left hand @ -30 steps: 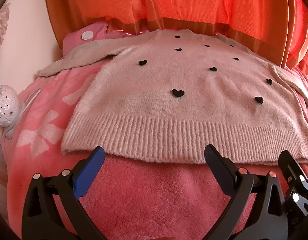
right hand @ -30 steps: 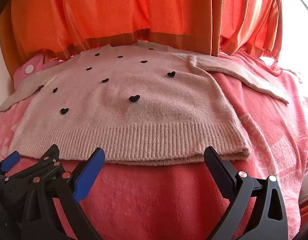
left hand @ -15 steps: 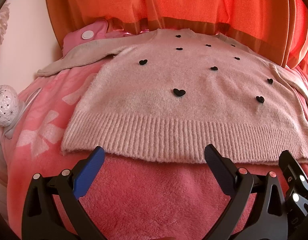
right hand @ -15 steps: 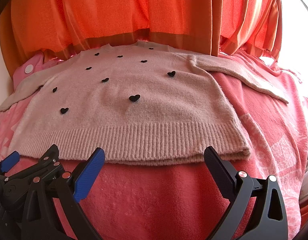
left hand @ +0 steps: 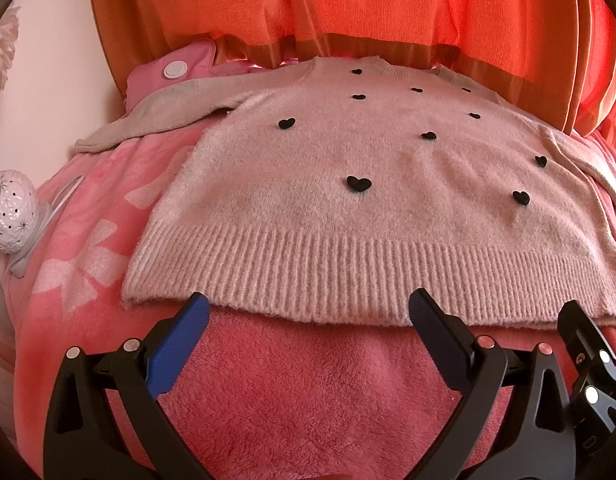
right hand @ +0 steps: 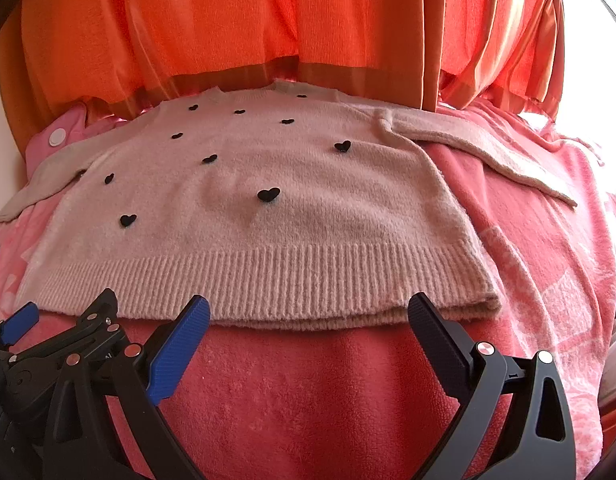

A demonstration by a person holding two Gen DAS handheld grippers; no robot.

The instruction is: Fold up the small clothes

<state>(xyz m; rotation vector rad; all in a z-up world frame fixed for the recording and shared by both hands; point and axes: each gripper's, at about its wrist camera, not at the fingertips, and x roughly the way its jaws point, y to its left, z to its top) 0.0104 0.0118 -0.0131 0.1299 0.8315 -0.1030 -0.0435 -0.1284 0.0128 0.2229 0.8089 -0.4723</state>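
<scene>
Lying flat on a pink blanket (left hand: 308, 392), a sweater (left hand: 347, 208) faces the left claw (left hand: 308, 312) and right claw (right hand: 308, 314), both spread apart just short of its hem.

left gripper (left hand: 308, 312): jaws spread wide, empty, pointing forward
right gripper (right hand: 308, 314): jaws spread wide, empty, level beside the left

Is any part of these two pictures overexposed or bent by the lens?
Right wrist view: the far right edge is blown out to white beside the orange curtain; left wrist view: evenly lit; both views: fisheye bows the sweater hem, with dark corners.
</scene>
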